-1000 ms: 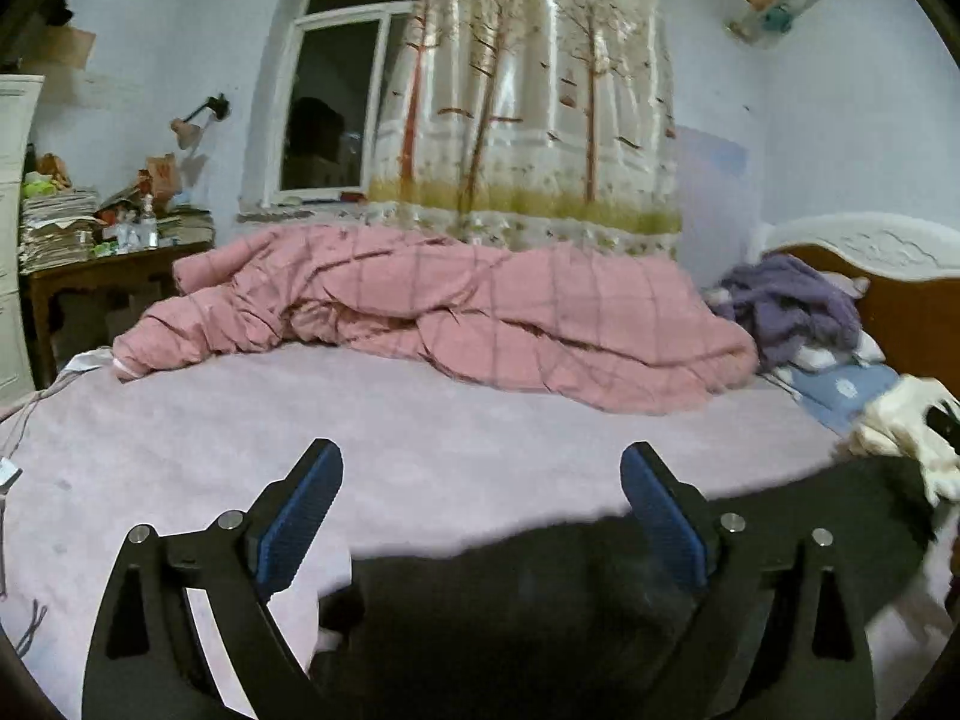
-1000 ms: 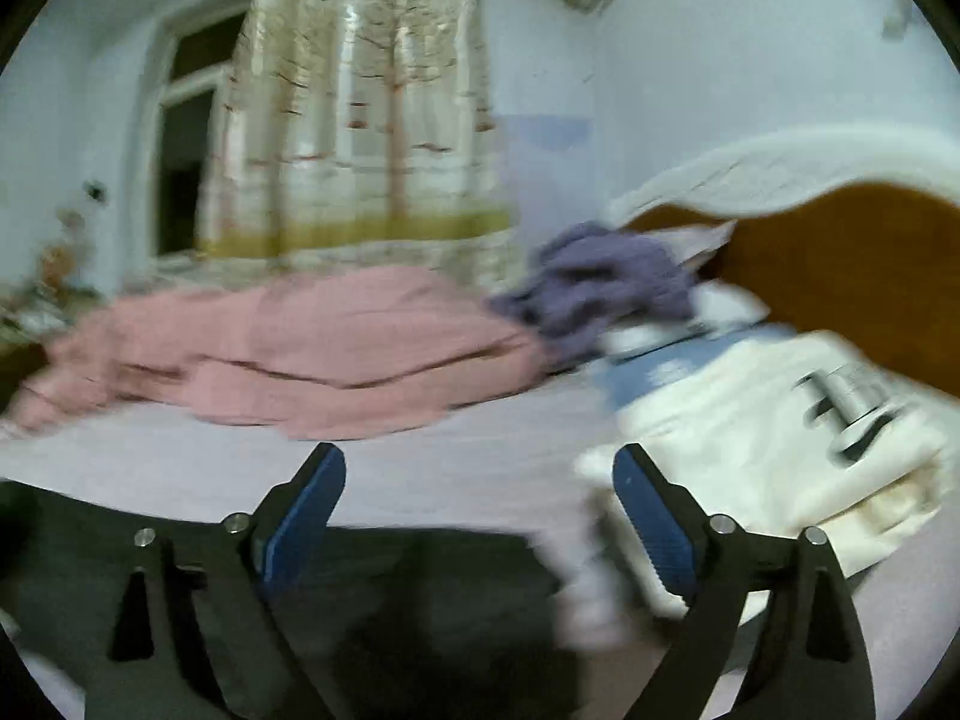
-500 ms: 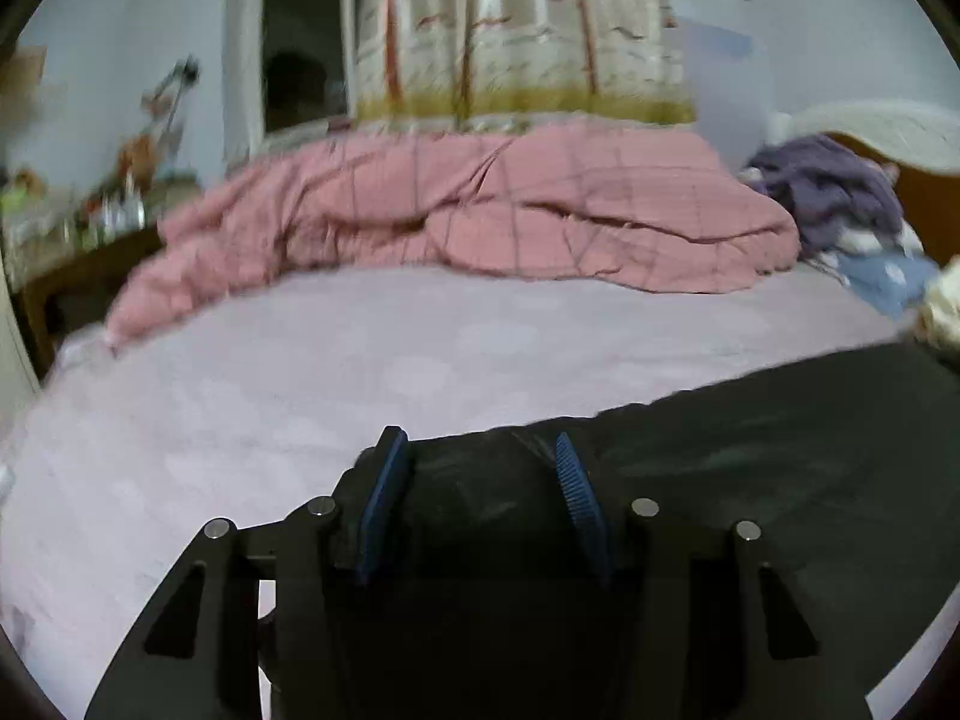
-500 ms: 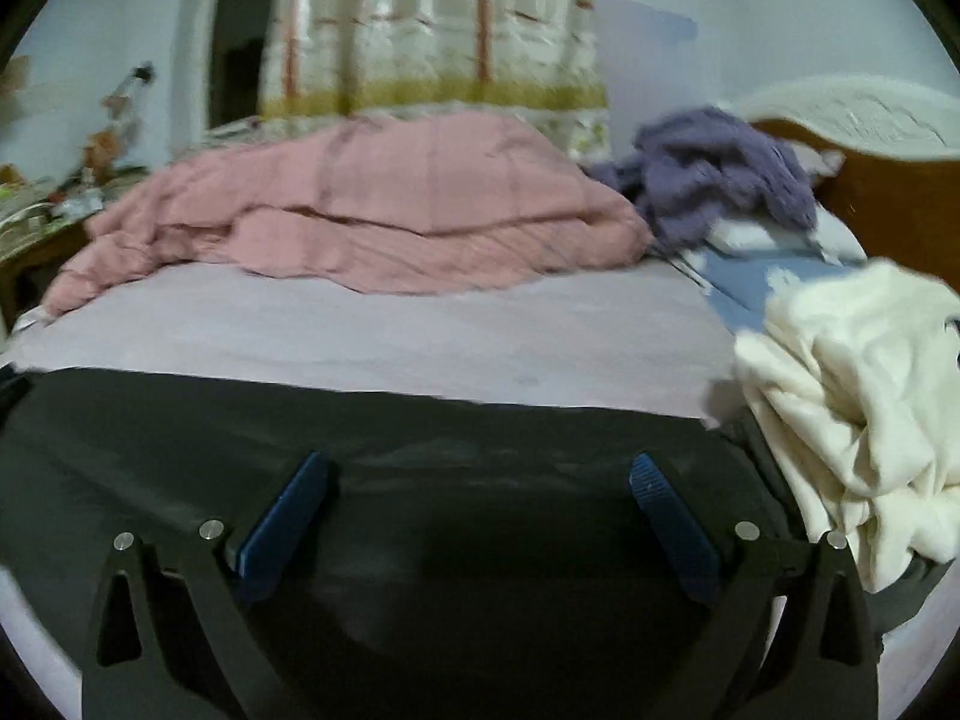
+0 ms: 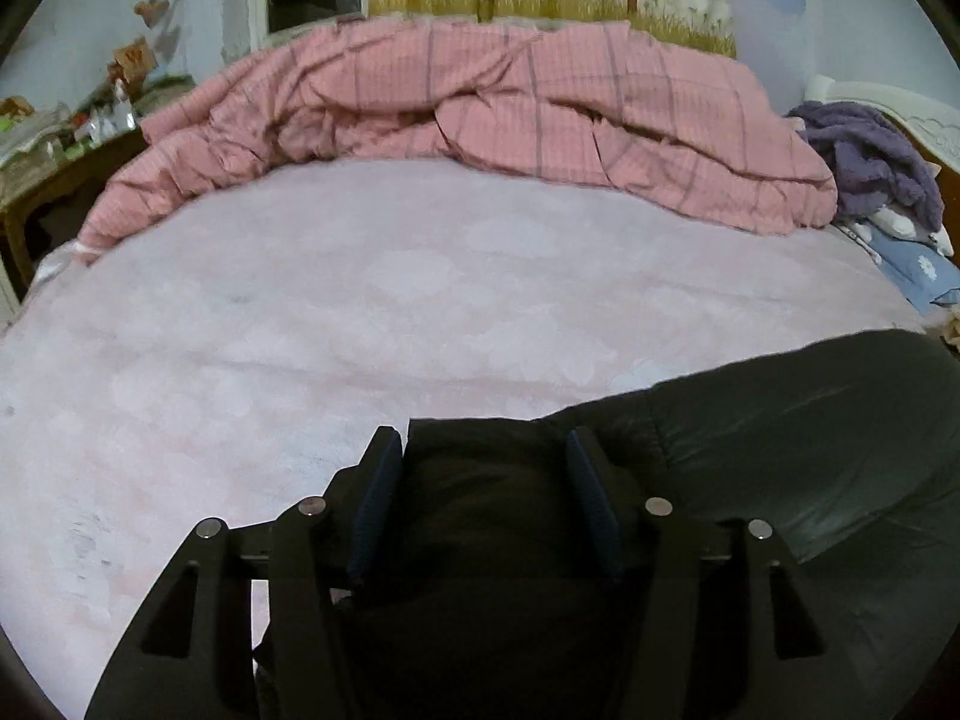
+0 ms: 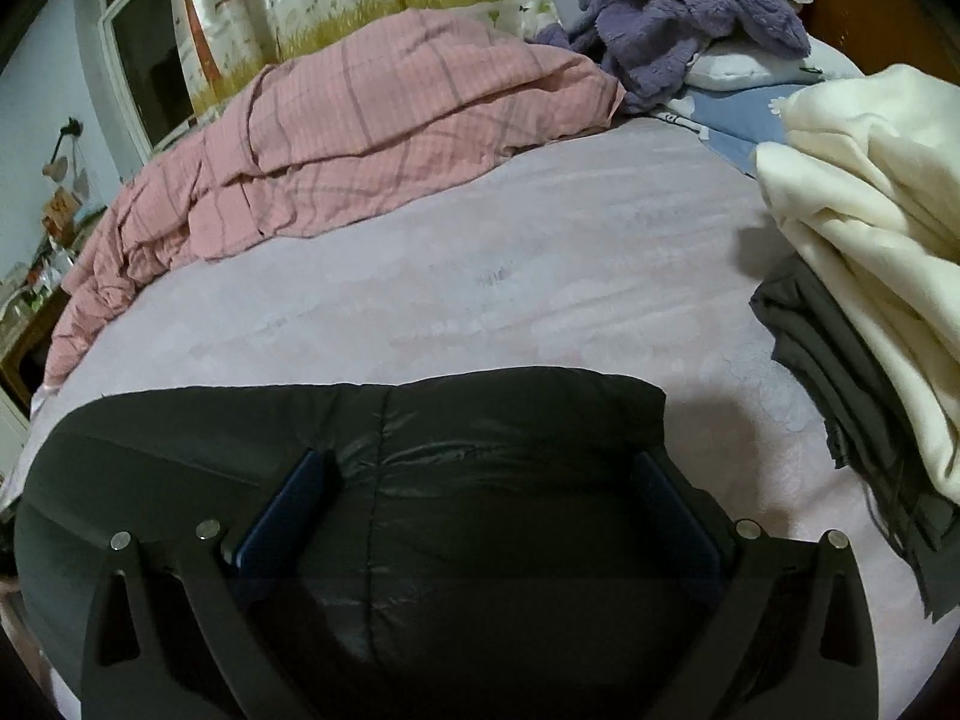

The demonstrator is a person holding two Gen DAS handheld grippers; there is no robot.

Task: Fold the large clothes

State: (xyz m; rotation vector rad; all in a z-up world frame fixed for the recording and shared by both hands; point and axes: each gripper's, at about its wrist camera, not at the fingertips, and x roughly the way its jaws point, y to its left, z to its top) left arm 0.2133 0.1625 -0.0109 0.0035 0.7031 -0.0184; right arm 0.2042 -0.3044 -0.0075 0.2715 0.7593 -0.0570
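Where the black padded jacket (image 6: 480,480) ends ahead of our right gripper (image 6: 480,516), we see its far edge run almost straight across the pale pink bedsheet (image 6: 480,276), with a rounded corner past the right finger. Beyond that edge the sheet lies bare up to the pink checked quilt (image 6: 360,114). To the right of this gripper a stack of grey clothes (image 6: 840,384) with a cream garment (image 6: 870,180) on top stands near the jacket's corner, with only a narrow strip of sheet between them. A purple fleece (image 6: 690,18) lies farther off, beside the quilt.

Our right gripper has its fingers spread wide over the jacket, both pads lying against the fabric without pinching it.

Our left gripper (image 5: 483,480) is clamped on a bunched corner of the jacket (image 5: 780,450), which fills the gap between the pads. The rest of the garment spreads to its right. Ahead and to its left the sheet is open as far as the quilt (image 5: 480,120).
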